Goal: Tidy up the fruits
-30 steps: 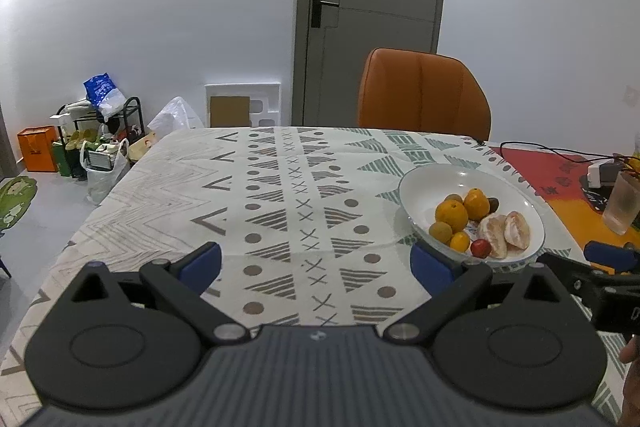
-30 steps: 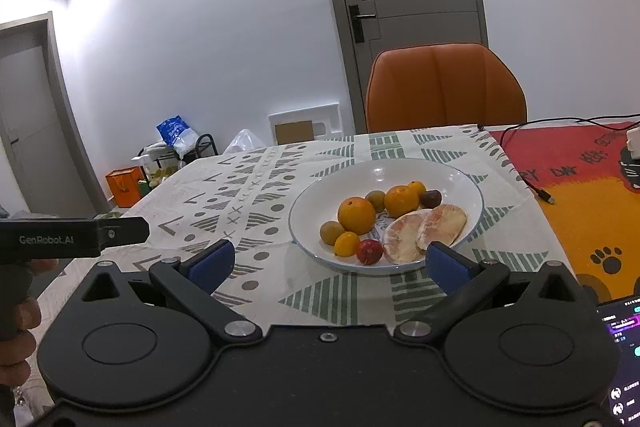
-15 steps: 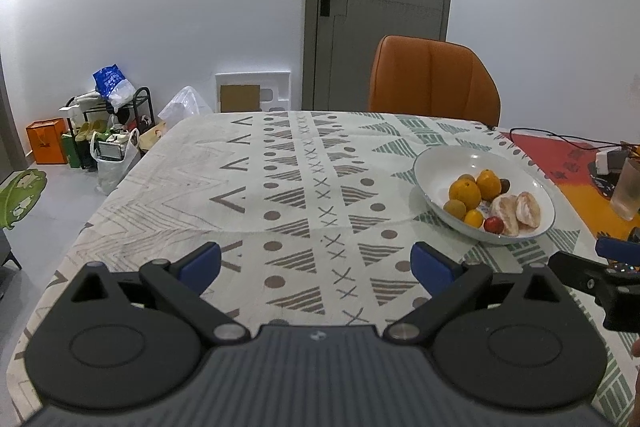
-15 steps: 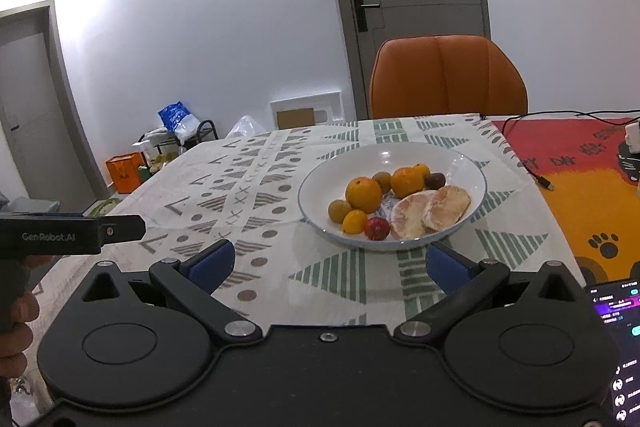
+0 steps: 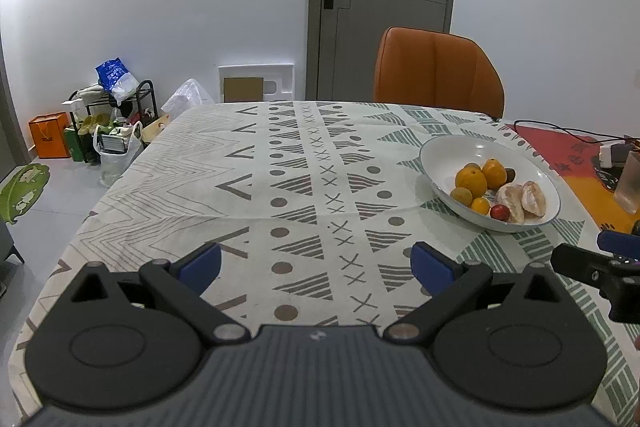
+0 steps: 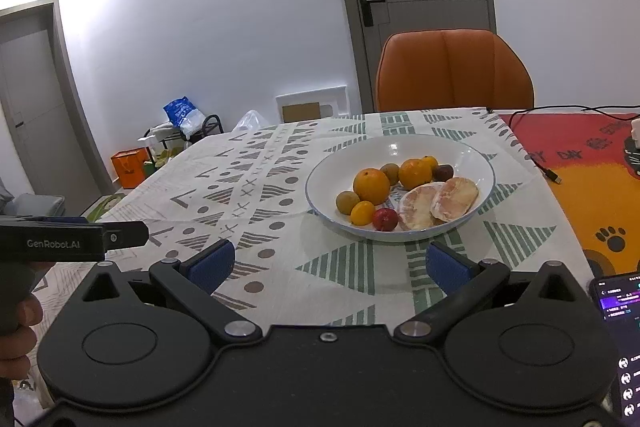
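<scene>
A white bowl (image 6: 472, 155) stands on the patterned tablecloth and holds oranges (image 6: 371, 185), small brown fruits (image 6: 347, 202), a red fruit (image 6: 385, 219) and peeled pomelo pieces (image 6: 438, 201). The bowl also shows in the left wrist view (image 5: 448, 151) at the right. My right gripper (image 6: 330, 265) is open and empty, just short of the bowl's near rim. My left gripper (image 5: 316, 263) is open and empty over bare tablecloth, left of the bowl.
An orange chair (image 5: 438, 71) stands at the table's far side. A red and orange mat (image 6: 592, 163) with a cable lies right of the bowl. A phone (image 6: 618, 343) is at the lower right. A frosted cup (image 5: 630, 183) stands at the right edge.
Both grippers have pulled back and risen a little; the bowl looks smaller and farther in both views. Both stay open and empty.
</scene>
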{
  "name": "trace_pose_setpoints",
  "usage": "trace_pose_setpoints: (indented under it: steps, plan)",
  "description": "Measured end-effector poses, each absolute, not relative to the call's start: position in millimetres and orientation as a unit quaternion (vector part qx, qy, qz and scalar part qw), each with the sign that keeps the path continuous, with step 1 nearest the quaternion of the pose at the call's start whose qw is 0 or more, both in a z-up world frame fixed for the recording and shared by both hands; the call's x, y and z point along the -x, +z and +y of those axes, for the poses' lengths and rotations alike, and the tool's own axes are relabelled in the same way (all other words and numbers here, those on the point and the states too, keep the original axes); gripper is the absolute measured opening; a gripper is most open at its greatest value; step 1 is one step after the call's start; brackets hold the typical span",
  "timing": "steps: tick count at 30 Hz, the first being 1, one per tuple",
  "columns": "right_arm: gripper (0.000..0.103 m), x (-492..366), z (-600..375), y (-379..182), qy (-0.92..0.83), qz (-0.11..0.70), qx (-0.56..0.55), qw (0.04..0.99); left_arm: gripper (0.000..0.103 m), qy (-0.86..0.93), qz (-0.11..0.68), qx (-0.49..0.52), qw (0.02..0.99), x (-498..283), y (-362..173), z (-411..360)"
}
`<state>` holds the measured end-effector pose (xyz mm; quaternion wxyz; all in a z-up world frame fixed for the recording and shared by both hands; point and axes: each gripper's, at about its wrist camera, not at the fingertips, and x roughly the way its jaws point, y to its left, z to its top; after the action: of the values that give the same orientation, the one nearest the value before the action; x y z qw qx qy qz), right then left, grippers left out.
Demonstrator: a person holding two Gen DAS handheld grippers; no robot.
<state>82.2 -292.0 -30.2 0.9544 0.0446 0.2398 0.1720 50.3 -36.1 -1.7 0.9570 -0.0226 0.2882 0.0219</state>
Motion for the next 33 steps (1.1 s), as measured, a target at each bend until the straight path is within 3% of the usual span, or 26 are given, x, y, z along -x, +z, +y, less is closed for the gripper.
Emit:
trace_pose_setpoints:
  steps: [33]
  plan:
    - [0.103,-84.4,-287.4,-29.0,0.176,0.241,-0.042,0.954,0.100,0.024,0.291,0.025,0.956,-49.1,-1.4,-28.5]
